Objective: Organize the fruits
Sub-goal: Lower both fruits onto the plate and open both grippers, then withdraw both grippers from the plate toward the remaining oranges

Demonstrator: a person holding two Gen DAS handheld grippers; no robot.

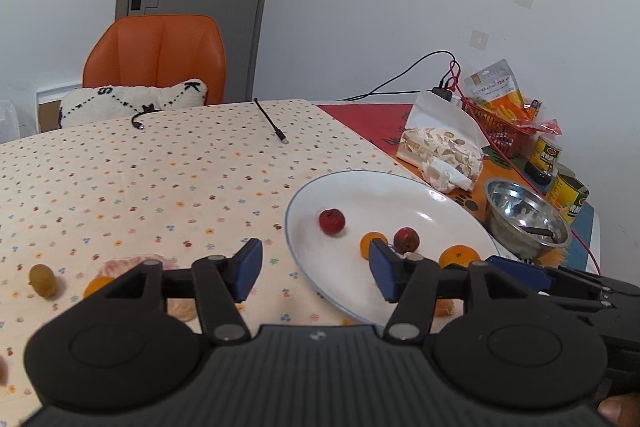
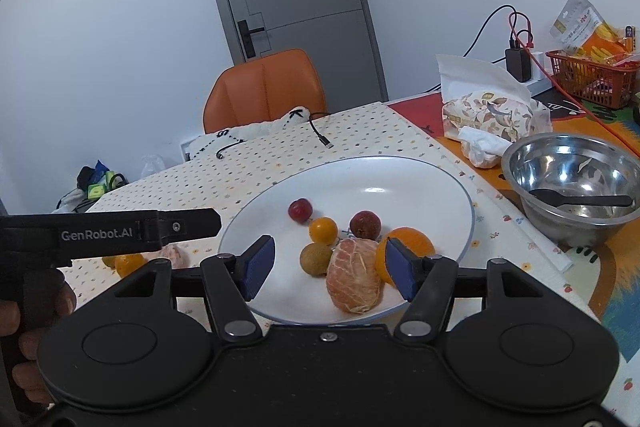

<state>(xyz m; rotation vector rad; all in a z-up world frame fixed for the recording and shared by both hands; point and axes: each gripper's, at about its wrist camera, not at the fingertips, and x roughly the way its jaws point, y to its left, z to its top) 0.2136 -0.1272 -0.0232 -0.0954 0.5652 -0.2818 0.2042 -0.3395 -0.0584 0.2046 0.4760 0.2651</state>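
Observation:
A white plate (image 1: 400, 195) (image 2: 380, 179) holds two red fruits (image 2: 300, 209) (image 2: 365, 224), a small yellow-orange fruit (image 2: 323, 230), an orange (image 2: 416, 241), a brown-green fruit (image 2: 315, 259) and a peeled tangerine (image 2: 354, 283). My right gripper (image 2: 330, 269) is open low over the plate's near side, with the peeled tangerine lying between its fingers, closer to the right one. My left gripper (image 1: 316, 271) is open over the plate's left rim and holds nothing. Left of the plate, a kiwi (image 1: 42, 279), a small orange (image 1: 98, 286) and peeled citrus pieces (image 1: 136, 264) lie on the dotted tablecloth.
A steel bowl (image 2: 572, 167) with a black spoon stands right of the plate. Behind it are a tissue pack (image 2: 492, 115), a red basket (image 2: 592, 79) of snacks, cans (image 1: 546, 151) and a charger with cables. Two cable ends (image 1: 276, 131) lie on the cloth. An orange chair (image 1: 156, 59) stands behind the table.

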